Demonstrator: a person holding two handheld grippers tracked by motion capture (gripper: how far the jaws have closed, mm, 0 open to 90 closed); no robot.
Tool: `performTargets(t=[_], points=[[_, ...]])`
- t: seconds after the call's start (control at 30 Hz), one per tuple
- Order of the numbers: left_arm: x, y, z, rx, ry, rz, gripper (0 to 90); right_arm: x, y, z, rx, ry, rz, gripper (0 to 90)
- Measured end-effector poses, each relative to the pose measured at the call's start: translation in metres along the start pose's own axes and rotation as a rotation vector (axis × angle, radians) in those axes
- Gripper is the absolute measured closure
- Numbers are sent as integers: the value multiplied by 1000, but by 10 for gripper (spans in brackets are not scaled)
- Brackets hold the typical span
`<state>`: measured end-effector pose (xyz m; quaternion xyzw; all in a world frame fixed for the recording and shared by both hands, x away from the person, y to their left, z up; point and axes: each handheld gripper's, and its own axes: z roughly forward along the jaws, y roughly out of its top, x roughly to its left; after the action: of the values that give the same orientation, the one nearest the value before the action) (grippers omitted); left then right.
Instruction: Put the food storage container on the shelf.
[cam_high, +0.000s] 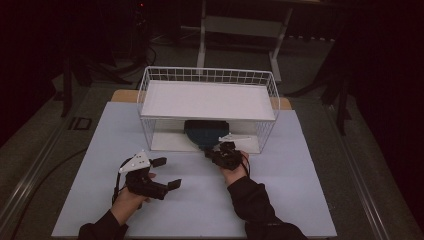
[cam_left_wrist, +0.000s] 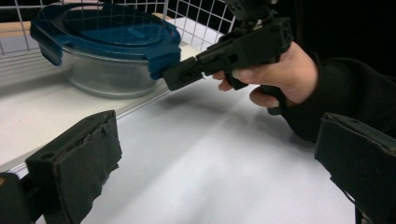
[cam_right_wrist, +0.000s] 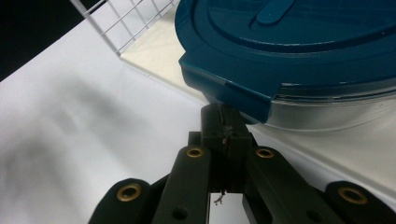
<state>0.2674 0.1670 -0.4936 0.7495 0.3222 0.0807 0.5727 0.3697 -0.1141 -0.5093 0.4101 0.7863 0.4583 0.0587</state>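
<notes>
A round glass container (cam_high: 204, 131) with a dark blue clip lid (cam_left_wrist: 107, 28) stands on the bottom tray of a white wire rack (cam_high: 207, 75), under its shelf. My right gripper (cam_high: 210, 152) points at it, jaws shut together. In the right gripper view the gripper (cam_right_wrist: 226, 126) has its tips just under the lid's front latch (cam_right_wrist: 229, 91), touching or nearly touching it. The left gripper view has the same right gripper (cam_left_wrist: 170, 77) against that latch. My left gripper (cam_high: 167, 173) rests over the white table to the left, open, with nothing between its pads (cam_left_wrist: 79, 154).
The rack's white shelf (cam_high: 207, 100) roofs the container, leaving a low opening at the front. Wire walls (cam_right_wrist: 130, 23) close its sides. The white table top (cam_high: 200, 205) spreads out in front. Dark floor and a stand's legs (cam_high: 202, 40) lie beyond.
</notes>
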Motion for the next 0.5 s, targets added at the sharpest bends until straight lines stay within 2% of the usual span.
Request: performTargets(t=[0.3, 0.37, 0.43, 0.5], points=[[-1, -1, -1, -3, -7, 2, 4, -7, 7, 6, -17, -20, 7, 900], [-1, -1, -1, -1, -7, 0, 4, -8, 7, 7, -16, -9, 11, 900], [-1, -1, -1, -3, -8, 2, 4, -7, 7, 8, -15, -20, -7, 900], [-1, -1, 0, -3, -8, -1, 4, -7, 7, 8, -16, -16, -1, 899]])
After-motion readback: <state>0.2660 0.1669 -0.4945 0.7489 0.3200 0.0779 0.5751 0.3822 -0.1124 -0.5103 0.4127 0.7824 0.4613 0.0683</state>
